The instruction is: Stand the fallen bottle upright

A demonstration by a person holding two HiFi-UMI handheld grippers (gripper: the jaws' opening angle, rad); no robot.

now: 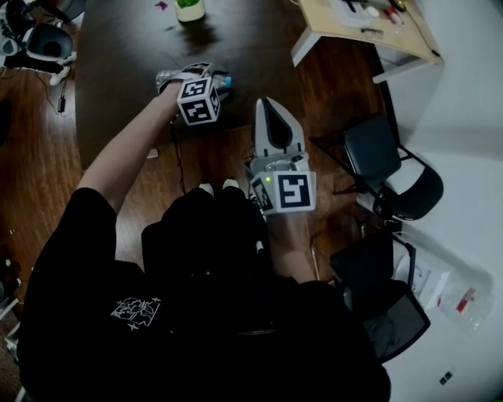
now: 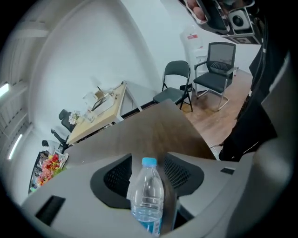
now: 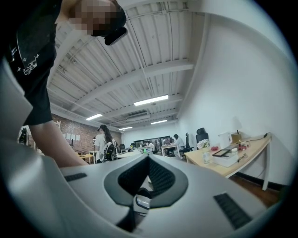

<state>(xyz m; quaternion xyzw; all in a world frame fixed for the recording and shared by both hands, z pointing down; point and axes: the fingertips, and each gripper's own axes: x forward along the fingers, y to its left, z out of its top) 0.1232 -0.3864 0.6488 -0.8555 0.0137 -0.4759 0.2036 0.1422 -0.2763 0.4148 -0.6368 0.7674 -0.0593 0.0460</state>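
A clear plastic bottle (image 2: pixel 148 200) with a blue cap (image 2: pixel 149 161) lies on the dark table (image 2: pixel 153 125), its cap pointing away from the left gripper view's camera. My left gripper (image 2: pixel 148 158) straddles it, jaws wide, with a thin gap on either side of the bottle. In the head view the left gripper (image 1: pixel 208 82) is low over the table (image 1: pixel 134 47); the bottle's clear end (image 1: pixel 163 77) and blue cap (image 1: pixel 227 80) show either side of it. My right gripper (image 1: pixel 269 110) hangs level off the table's near edge, shut and empty, and its meshed pads (image 3: pixel 139 174) meet.
A green-and-white bottle (image 1: pixel 189 8) stands at the table's far end. A light wooden desk (image 1: pixel 369 20) is at the back right. Black chairs (image 1: pixel 389 161) stand to the right, and gear lies on the floor at the left (image 1: pixel 39 43).
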